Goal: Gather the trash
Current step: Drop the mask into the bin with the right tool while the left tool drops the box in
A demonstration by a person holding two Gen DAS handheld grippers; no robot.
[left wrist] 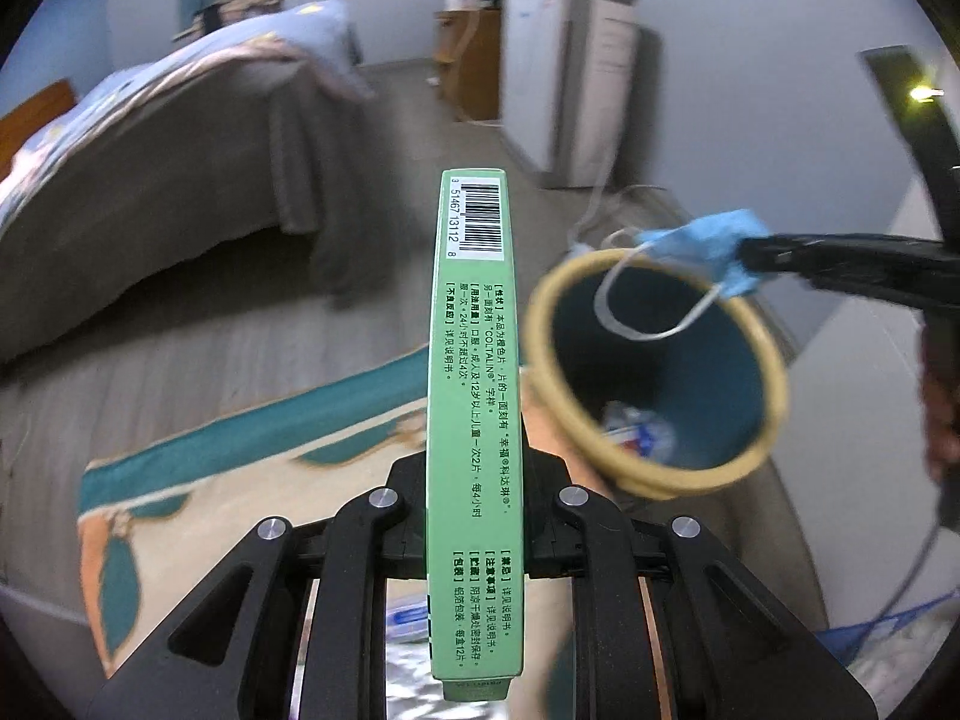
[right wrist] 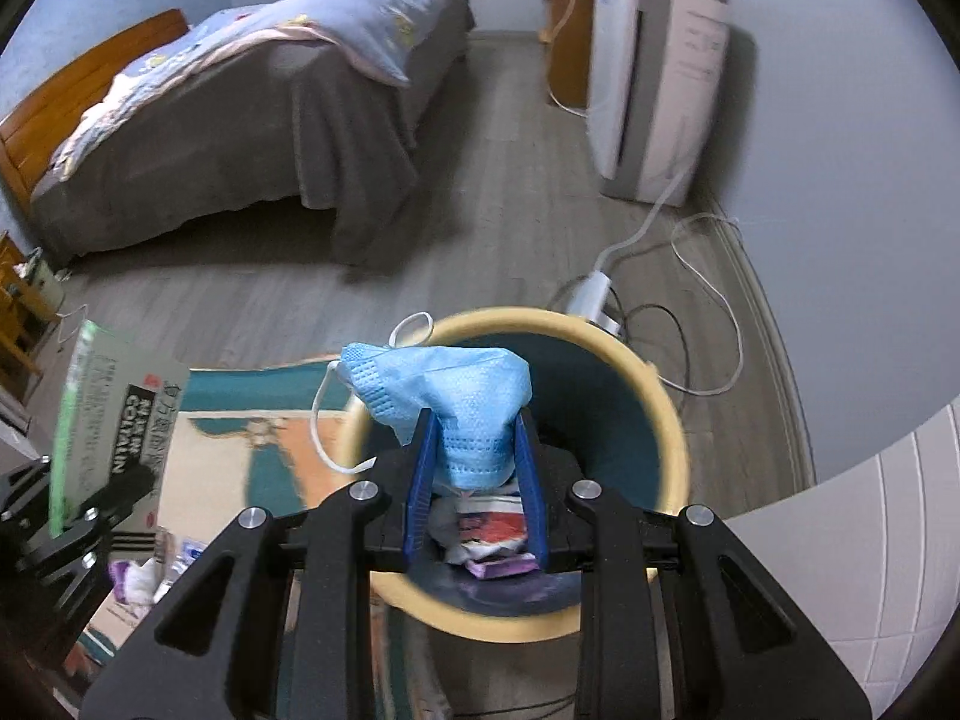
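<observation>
1. Floor (right wrist: 492, 180): grey wood-look planks, runs from bed to far wall.
2. Bed (right wrist: 198, 138): stands on floor at left; grey skirt hangs to planks, blue patterned quilt (right wrist: 336, 30) on top.
3. Rug (left wrist: 252, 468): teal/cream/orange pattern, lies flat on floor in foreground.
4. Waste bin (right wrist: 660, 420): cream rim, teal inside, stands at rug edge; wrappers inside.
5. White appliance (right wrist: 654, 96): upright on floor by right wall.
6. Power strip (right wrist: 591, 294) w/ white cables: lies on floor just beyond bin.
7. Small litter (right wrist: 141, 579): on rug, near-left of bin.
</observation>
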